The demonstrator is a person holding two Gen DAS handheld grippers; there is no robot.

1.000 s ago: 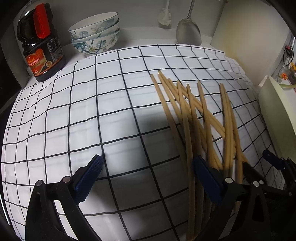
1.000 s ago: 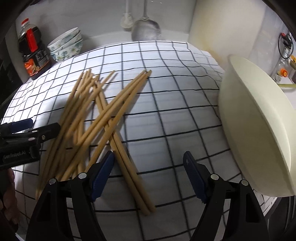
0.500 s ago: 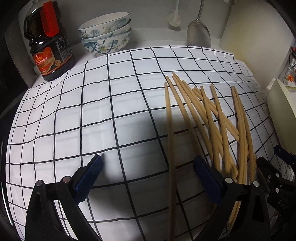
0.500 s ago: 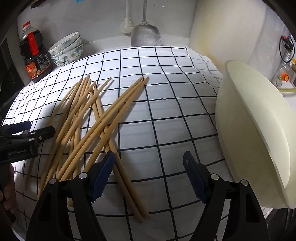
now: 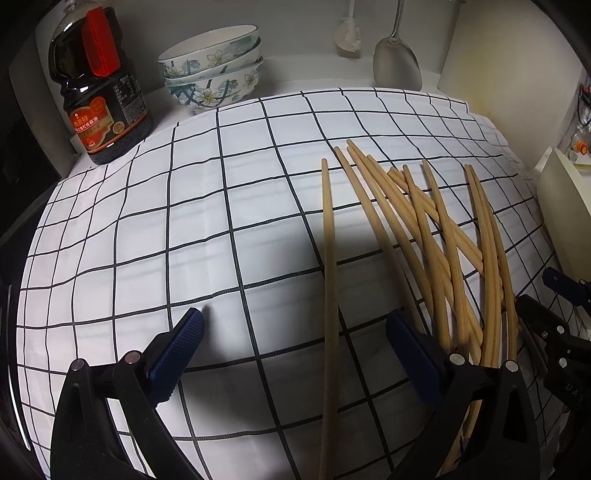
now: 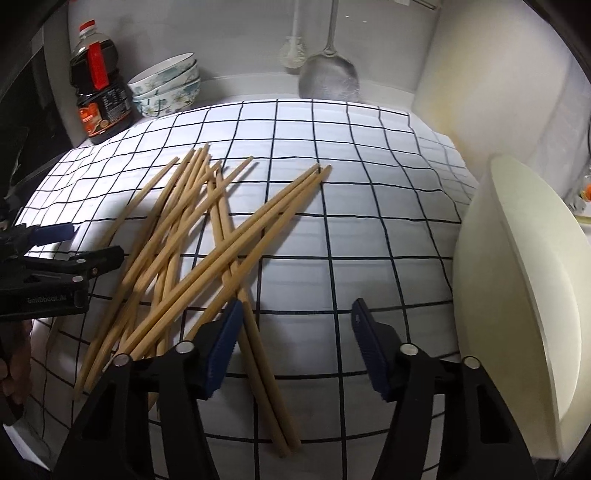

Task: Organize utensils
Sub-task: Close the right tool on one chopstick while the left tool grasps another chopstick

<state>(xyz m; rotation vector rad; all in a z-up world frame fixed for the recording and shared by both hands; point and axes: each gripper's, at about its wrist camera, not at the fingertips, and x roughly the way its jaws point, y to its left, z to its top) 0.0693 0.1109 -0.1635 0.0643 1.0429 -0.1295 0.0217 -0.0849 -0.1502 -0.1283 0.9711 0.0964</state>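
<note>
Several wooden chopsticks (image 5: pixel 436 236) lie in a crossed pile (image 6: pixel 192 236) on the checked cloth (image 5: pixel 207 229). My left gripper (image 5: pixel 295 325) is open just above the cloth. A single chopstick (image 5: pixel 328 280) lies lengthwise between its jaws, set off to the left of the pile. My right gripper (image 6: pixel 297 310) has its jaws closing. Two chopsticks (image 6: pixel 258 354) pass between them close to the left pad (image 6: pixel 225 339), and the pads do not press them. Each gripper also shows in the other's view: the right gripper (image 5: pixel 546 295) and the left gripper (image 6: pixel 85 243).
A cream basin (image 6: pixel 517 277) stands tilted at the cloth's right edge. At the back are a dark sauce bottle (image 5: pixel 99 92), stacked floral bowls (image 5: pixel 214 70), a hanging metal spatula (image 5: pixel 397 66) and a brush (image 5: pixel 349 35). A cream board (image 6: pixel 480 74) leans at the back right.
One chopstick now lies apart from the pile, between the left jaws. The right jaws have narrowed, and the right gripper's left pad now sits over the pile's near ends.
</note>
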